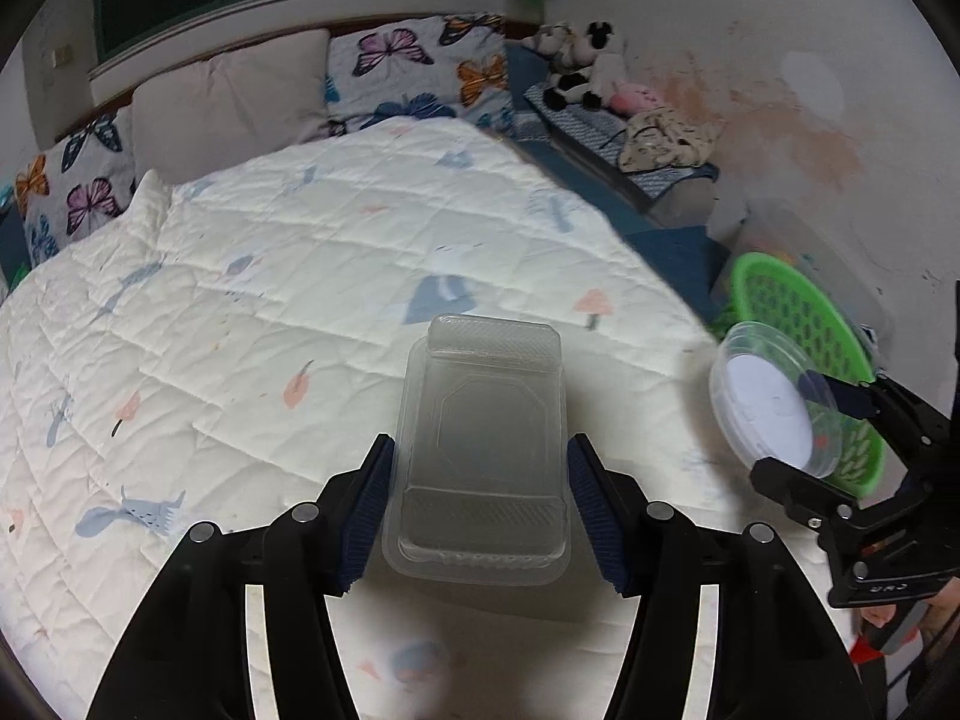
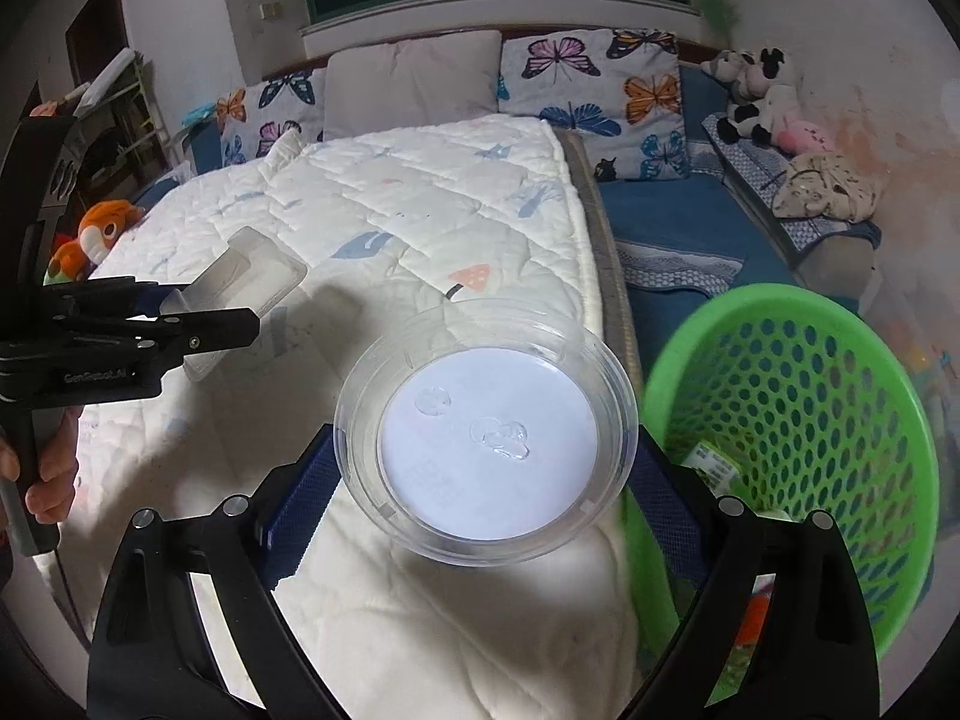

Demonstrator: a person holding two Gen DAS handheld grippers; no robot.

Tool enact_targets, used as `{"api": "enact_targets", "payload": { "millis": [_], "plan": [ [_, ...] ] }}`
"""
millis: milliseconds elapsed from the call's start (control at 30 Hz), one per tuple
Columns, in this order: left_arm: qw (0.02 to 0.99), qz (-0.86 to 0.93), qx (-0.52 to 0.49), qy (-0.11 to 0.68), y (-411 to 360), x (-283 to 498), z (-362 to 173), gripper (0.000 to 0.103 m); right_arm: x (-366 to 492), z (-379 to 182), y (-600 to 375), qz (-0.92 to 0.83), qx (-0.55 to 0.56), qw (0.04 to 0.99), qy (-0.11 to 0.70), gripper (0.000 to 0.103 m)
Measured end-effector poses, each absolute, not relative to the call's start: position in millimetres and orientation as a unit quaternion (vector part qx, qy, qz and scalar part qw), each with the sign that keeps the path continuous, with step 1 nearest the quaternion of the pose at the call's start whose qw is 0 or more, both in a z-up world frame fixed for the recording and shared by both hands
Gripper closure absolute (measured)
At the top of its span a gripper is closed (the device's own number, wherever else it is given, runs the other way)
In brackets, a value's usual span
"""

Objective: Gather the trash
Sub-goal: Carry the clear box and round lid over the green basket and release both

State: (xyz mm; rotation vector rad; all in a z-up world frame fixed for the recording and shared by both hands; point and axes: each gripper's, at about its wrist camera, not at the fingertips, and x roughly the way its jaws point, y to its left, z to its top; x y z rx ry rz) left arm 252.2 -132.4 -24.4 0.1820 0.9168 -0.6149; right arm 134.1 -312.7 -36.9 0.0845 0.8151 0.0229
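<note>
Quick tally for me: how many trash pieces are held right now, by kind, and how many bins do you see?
Rectangular clear plastic tray: 1, in the left gripper
Round clear plastic lid: 1, in the right gripper
Green basket: 1, beside the bed, some items already inside
Total: 2 held trash pieces, 1 bin

A white quilt (image 1: 336, 276) covers the bed, butterfly pillows (image 2: 591, 84) stand along the headboard, plush toys (image 2: 762, 96) sit right, an orange plush (image 2: 99, 234) left.
</note>
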Motion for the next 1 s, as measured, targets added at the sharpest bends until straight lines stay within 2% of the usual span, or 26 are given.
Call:
{"api": "enact_targets", "payload": {
  "millis": [533, 1000],
  "plan": [
    [0.839, -0.335, 0.109, 0.414, -196, 205, 7, 0.046, 82, -22, -365, -0.037, 0.069, 0.921, 0.381, 0.012],
    [0.821, -0.370, 0.134, 0.414, -262, 188, 3, 0.046, 54, -37, -422, -0.089, 0.097, 0.909, 0.394, 0.012]
  ]
}}
